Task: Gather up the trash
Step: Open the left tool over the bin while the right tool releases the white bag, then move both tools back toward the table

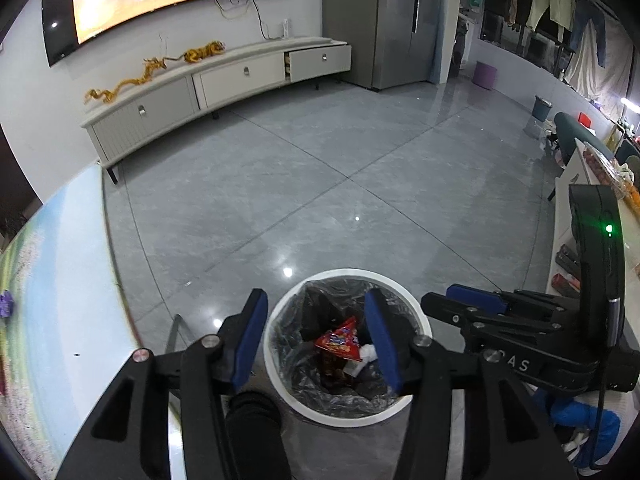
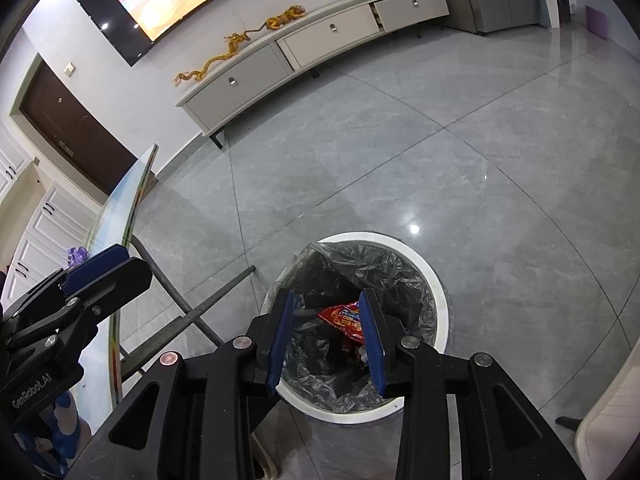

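Both grippers hang over the white bin (image 1: 416, 312), wide open and holding nothing. The purple scrap (image 1: 6, 304) on the table (image 1: 72, 280) lies far left, nearer the left gripper (image 1: 318, 340) than the right gripper (image 2: 326, 340).

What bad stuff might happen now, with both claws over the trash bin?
The left claw and right claw hang open and close together, so they might bump. The black liner sags on one side of the white bin, so trash might slip behind it. The purple scrap on the table may get forgotten.
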`<state>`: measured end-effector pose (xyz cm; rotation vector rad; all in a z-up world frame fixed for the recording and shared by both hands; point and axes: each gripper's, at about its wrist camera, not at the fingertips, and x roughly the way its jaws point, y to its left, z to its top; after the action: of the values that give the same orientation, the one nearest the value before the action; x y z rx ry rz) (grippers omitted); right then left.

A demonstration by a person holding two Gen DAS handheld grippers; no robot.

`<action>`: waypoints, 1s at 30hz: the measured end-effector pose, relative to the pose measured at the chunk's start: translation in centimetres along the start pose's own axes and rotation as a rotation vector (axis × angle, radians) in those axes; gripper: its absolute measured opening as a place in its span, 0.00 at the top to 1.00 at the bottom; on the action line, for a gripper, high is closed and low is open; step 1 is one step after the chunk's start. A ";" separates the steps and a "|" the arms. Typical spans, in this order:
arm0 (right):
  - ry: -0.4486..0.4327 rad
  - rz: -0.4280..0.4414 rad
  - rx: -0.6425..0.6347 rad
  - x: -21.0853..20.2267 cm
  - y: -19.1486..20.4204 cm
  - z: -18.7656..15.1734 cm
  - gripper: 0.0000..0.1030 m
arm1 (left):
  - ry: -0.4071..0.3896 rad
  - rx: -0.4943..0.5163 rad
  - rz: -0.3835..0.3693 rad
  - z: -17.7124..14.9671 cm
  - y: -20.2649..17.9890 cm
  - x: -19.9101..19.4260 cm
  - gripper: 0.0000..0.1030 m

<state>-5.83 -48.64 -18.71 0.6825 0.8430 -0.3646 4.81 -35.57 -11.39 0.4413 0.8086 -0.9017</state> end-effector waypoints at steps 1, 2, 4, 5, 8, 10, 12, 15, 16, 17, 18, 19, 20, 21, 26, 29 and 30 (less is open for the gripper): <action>-0.003 0.001 -0.003 -0.2 0.2 0.0 0.67 | -0.006 0.001 0.006 0.0 0.1 -0.3 0.53; -0.006 0.002 -0.007 -0.4 0.5 0.0 0.66 | -0.013 0.001 0.014 0.0 0.2 -0.7 0.53; -0.011 0.004 -0.014 -0.7 0.8 0.0 0.66 | -0.027 -0.004 0.031 -0.1 0.3 -1.4 0.53; -0.015 0.005 -0.020 -1.0 1.2 -0.1 0.66 | -0.035 -0.009 0.038 -0.2 0.6 -1.8 0.53; -0.022 0.009 -0.035 -1.6 1.9 0.0 0.66 | -0.055 -0.030 0.065 -0.3 1.3 -2.9 0.53; -0.029 0.015 -0.048 -2.1 2.4 -0.1 0.66 | -0.066 -0.055 0.081 -0.5 2.3 -3.7 0.53; -0.035 0.022 -0.065 -2.5 3.2 -0.2 0.66 | -0.073 -0.089 0.099 -0.9 3.7 -4.5 0.53; -0.041 0.034 -0.098 -3.0 5.0 -0.2 0.66 | -0.088 -0.136 0.121 -1.6 5.8 -5.8 0.53; -0.041 0.039 -0.112 -3.1 5.6 -0.3 0.66 | -0.096 -0.155 0.131 -2.0 6.6 -6.4 0.53; -0.041 0.043 -0.124 -3.2 6.1 -0.3 0.66 | -0.100 -0.166 0.141 -2.2 7.0 -6.8 0.53; -0.042 0.050 -0.140 -3.4 6.8 -0.4 0.66 | -0.108 -0.184 0.155 -2.7 8.0 -7.4 0.53; -0.042 0.055 -0.152 -3.5 7.4 -0.5 0.66 | -0.115 -0.199 0.164 -3.1 8.7 -7.9 0.53; -0.042 0.063 -0.169 -3.6 8.3 -0.6 0.66 | -0.122 -0.222 0.179 -3.7 9.9 -8.7 0.53; -0.042 0.072 -0.186 -3.8 9.1 -0.8 0.66 | -0.127 -0.242 0.190 -4.2 10.9 -9.2 0.53; -0.038 0.120 -0.287 -4.3 14.2 -1.4 0.63 | -0.148 -0.346 0.271 -7.0 16.9 -12.2 0.53; -0.038 0.156 -0.355 -4.4 17.9 -1.5 0.60 | -0.156 -0.400 0.330 -9.2 20.9 -14.1 0.53; -0.036 0.167 -0.371 -4.3 18.7 -1.5 0.60 | -0.157 -0.417 0.351 -9.9 22.1 -14.7 0.52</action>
<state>0.88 -33.78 -8.45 0.3955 0.7864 -0.0657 13.49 -9.13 -6.00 0.1351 0.7229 -0.4190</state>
